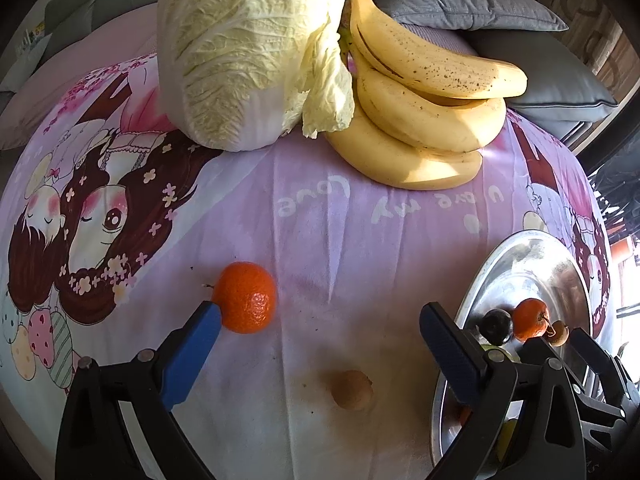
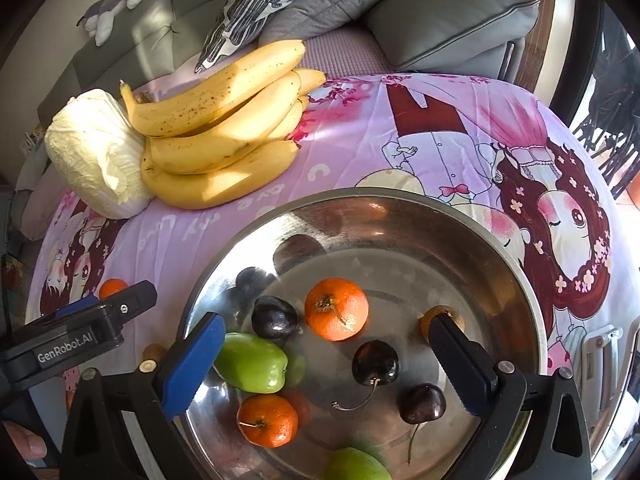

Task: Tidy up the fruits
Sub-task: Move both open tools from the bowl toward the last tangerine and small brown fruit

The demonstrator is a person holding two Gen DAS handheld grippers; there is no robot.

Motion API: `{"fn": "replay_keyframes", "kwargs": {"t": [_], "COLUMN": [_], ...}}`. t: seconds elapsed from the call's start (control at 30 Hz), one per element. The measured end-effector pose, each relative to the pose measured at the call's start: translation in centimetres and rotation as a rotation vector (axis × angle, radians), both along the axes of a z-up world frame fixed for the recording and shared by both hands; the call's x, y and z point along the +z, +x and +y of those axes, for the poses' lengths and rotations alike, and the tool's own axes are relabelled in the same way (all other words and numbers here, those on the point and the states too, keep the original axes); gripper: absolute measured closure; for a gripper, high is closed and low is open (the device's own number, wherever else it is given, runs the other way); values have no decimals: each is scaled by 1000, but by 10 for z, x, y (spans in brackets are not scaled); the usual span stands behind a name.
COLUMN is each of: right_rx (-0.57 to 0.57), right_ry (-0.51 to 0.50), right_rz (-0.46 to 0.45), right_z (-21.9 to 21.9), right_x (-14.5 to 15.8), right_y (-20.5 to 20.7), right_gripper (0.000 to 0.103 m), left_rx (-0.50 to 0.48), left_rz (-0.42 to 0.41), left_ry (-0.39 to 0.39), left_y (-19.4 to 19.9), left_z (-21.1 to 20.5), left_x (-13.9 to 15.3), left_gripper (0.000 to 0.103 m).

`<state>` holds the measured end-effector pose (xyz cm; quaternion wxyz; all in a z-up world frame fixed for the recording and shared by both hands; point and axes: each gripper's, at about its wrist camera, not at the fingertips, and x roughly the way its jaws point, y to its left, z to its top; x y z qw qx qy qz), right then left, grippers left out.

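Left gripper [image 1: 320, 320]: my jaws spread wide, gripping nothing. Left blue pad [image 1: 192, 356] sits against a loose mandarin [image 1: 248, 298] on the pink cartoon cloth [image 1: 320, 216]; true contact unclear. A small brown fruit [image 1: 352, 390] lies on the cloth between the jaws.

Right gripper [image 2: 326, 338]: jaws wide, empty, over the steel bowl [image 2: 532, 304]. The bowl holds two mandarins [image 2: 336, 308], dark cherries [image 2: 375, 362] and a green fruit [image 2: 252, 362]. Bananas [image 2: 216, 136] and cabbage [image 2: 92, 152] sit together at the cloth's far side.
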<state>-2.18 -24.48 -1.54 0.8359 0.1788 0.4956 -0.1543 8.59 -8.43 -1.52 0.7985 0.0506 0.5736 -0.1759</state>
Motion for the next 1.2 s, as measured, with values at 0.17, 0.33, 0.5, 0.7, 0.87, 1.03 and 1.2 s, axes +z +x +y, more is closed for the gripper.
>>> {"fn": "replay_keyframes", "kwargs": {"t": [0.17, 0.33, 0.5, 0.7, 0.87, 1.03, 1.2], "right_rx": [49, 104, 162, 205, 244, 290, 358], "right_ry": [-2, -21, -22, -5, -36, -47, -36], "right_rz": [-13, -24, -38, -44, -12, -39, -58], "right_z": [15, 35, 53, 71, 83, 95, 112], "right_x": [4, 8, 11, 10, 4, 9, 10], "right_y": [3, 6, 12, 16, 19, 20, 23], "right_gripper": [0, 0, 0, 0, 0, 0, 1], "left_rx": [6, 51, 78, 70, 63, 44, 67], "left_rz": [3, -22, -18, -42, -24, -30, -43], "left_ry": [-10, 1, 5, 60, 83, 121, 134], "left_y": [-2, 2, 6, 3, 1, -2, -3], "left_z": [14, 35, 55, 70, 71, 76, 90], "left_x": [0, 6, 6, 9, 1, 0, 3], "left_gripper": [3, 4, 4, 3, 4, 4, 4]}}
